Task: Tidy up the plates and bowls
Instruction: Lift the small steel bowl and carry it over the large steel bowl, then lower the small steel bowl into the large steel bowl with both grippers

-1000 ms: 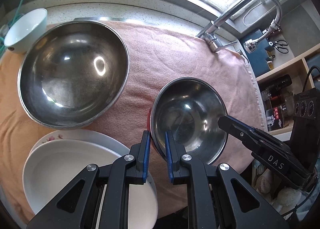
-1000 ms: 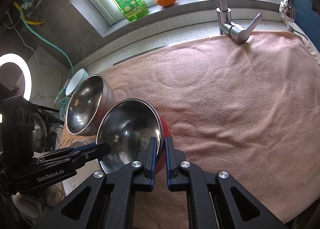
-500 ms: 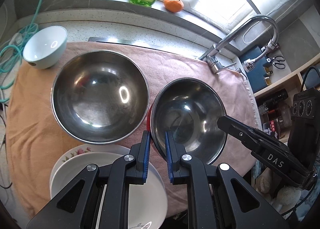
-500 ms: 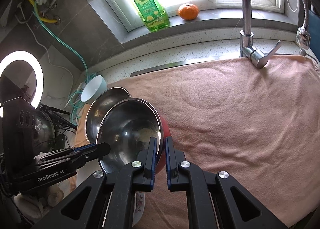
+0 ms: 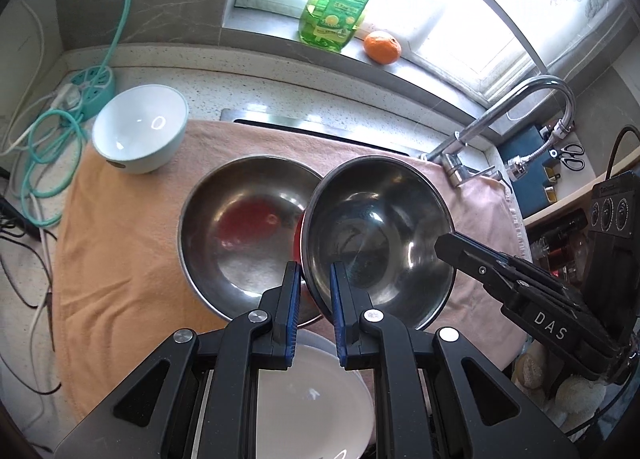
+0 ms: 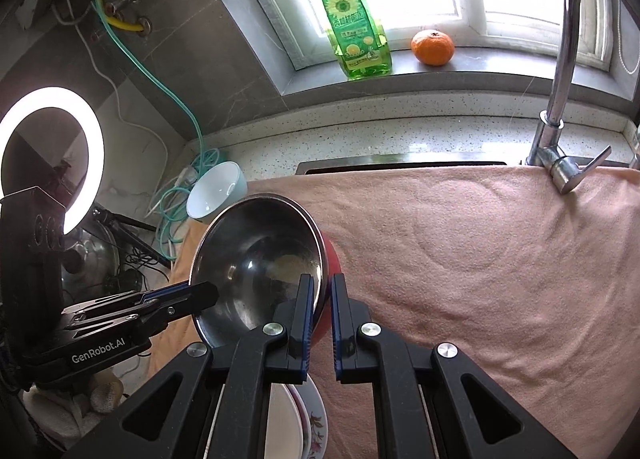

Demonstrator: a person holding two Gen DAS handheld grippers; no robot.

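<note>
You see: green soap bottle (image 6: pixel 355 29) on windowsill beside orange (image 6: pixel 432 47); chrome faucet (image 6: pixel 560 99) behind peach towel (image 6: pixel 480 259); ring light (image 6: pixel 52 155) glowing at left.

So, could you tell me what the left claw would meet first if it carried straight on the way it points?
Apart from the red-backed steel bowl it already grips, probably the larger steel bowl resting on the peach towel just beyond; depth is uncertain.

My left gripper (image 5: pixel 314 291) fills the lower middle of its own view, pointing steeply down, jaws clamped on the near rim of the small steel bowl (image 5: pixel 380 235). My right gripper (image 6: pixel 322 307) reaches in from the right edge there, pinching the opposite rim, also angled down.
</note>
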